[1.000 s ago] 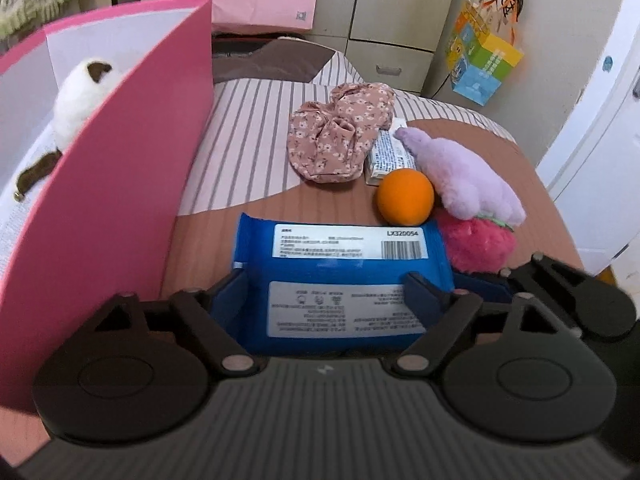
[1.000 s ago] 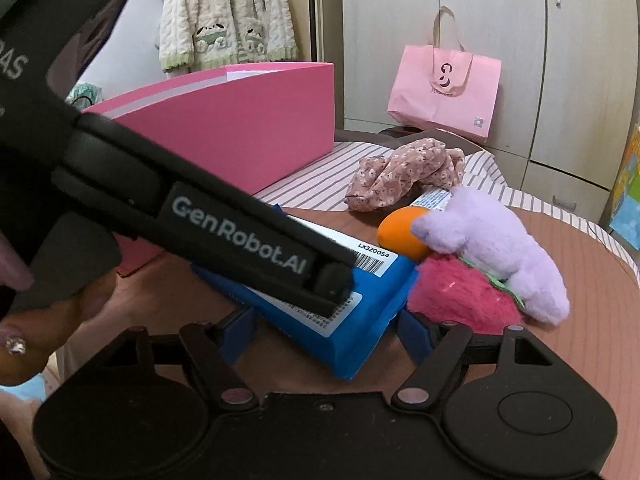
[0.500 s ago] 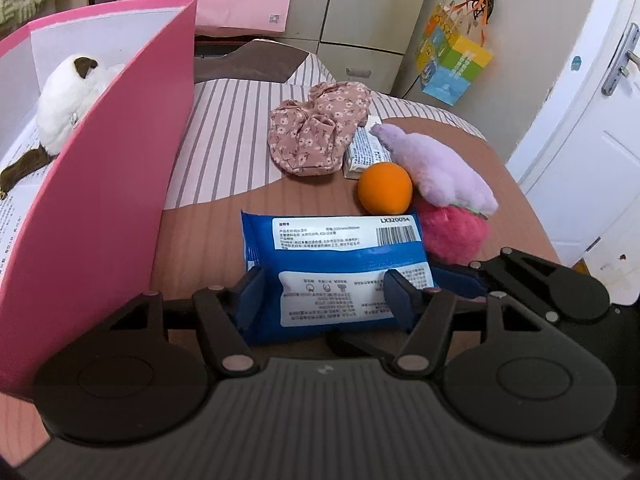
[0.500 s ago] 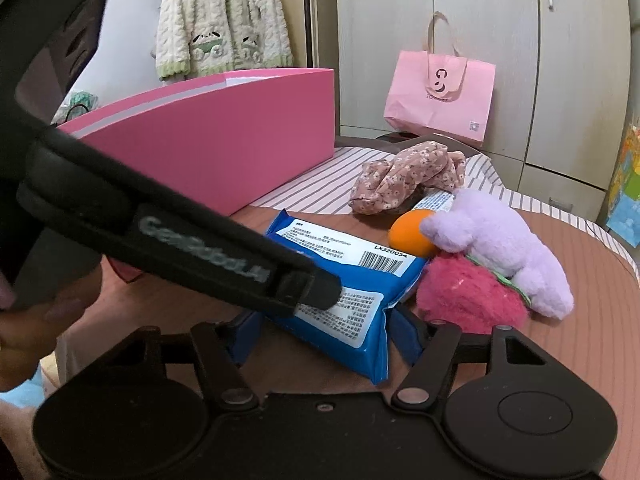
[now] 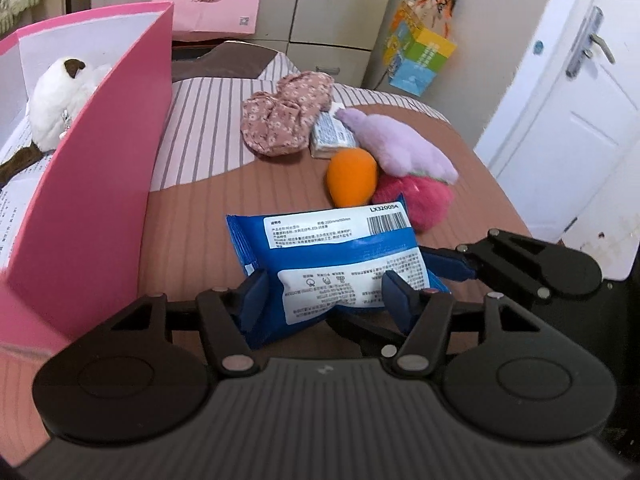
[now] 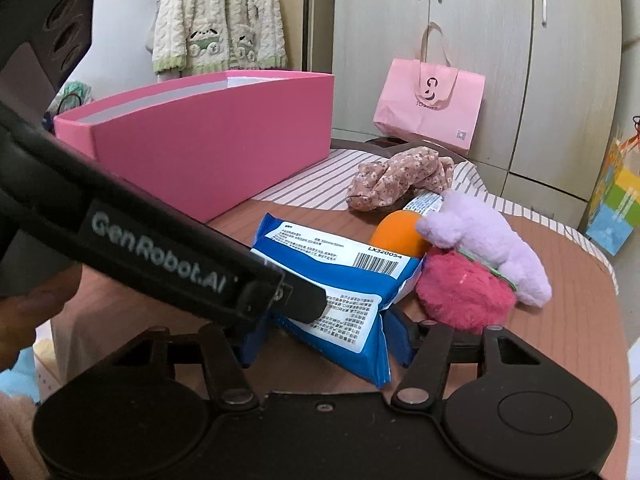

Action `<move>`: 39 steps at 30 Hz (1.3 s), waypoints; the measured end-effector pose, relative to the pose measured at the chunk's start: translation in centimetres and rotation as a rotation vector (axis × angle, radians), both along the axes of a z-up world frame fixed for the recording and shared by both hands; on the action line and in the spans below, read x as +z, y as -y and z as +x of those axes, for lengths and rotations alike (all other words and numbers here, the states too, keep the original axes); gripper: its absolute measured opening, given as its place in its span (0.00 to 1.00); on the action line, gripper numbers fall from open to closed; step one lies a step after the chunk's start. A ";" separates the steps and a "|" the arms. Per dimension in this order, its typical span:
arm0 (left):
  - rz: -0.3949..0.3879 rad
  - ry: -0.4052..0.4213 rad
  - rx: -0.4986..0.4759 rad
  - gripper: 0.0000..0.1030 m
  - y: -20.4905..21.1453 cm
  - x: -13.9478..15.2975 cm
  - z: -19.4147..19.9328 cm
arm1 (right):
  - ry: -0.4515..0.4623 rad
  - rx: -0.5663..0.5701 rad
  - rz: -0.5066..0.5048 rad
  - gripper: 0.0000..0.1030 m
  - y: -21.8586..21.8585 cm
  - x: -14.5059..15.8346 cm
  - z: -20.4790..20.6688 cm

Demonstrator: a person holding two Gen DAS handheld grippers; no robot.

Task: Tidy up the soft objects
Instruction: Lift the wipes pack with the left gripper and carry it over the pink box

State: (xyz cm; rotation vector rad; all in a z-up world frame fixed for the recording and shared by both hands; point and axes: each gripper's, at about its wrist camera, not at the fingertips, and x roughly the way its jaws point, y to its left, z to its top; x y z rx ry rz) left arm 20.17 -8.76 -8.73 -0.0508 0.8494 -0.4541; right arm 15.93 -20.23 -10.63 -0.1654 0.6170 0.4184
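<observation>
A blue wipes pack (image 5: 332, 248) lies on the brown bed cover, its near end buckled and raised. My left gripper (image 5: 325, 296) is closing, and its blue pads press on the pack's near end from both sides. My right gripper (image 6: 322, 340) is closing too, on the pack's (image 6: 340, 264) right corner, and one of its fingers (image 5: 452, 264) shows beside the pack. Behind it lie an orange ball (image 5: 352, 178), a pink plush ball (image 5: 416, 200), a purple plush (image 5: 400, 148), a floral cloth (image 5: 284, 120) and a small tissue pack (image 5: 330, 136). The pink box (image 5: 92, 184) on the left holds a white plush (image 5: 60, 104).
A pink paper bag (image 6: 430, 104) stands against the wardrobe behind the bed. A colourful bag (image 5: 420, 56) hangs at the back right, near a white door (image 5: 560, 140). A knitted cardigan (image 6: 216, 20) hangs behind the box. The bed's right edge curves past the plush toys.
Both pairs of jaws have narrowed onto the blue pack. The pack has crumpled and its near end has lifted and tilted. Both views have shifted slightly across the bed.
</observation>
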 end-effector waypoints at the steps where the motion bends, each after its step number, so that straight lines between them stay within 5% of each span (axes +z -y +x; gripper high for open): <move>1: 0.003 -0.006 -0.003 0.57 0.0 0.1 -0.2 | -0.006 0.001 0.003 0.63 0.1 0.1 -0.2; 10: 0.059 -0.094 -0.017 0.56 0.6 1.1 -1.1 | -0.130 -0.013 0.059 0.64 0.7 0.8 -1.1; 19: 0.052 -0.093 -0.078 0.56 0.5 3.1 -3.5 | -0.191 -0.037 0.064 0.64 0.9 3.3 -3.0; 39: 0.010 -0.094 -0.135 0.55 -2.8 7.1 -8.6 | -0.173 -0.034 -0.018 0.64 -2.0 7.9 -8.6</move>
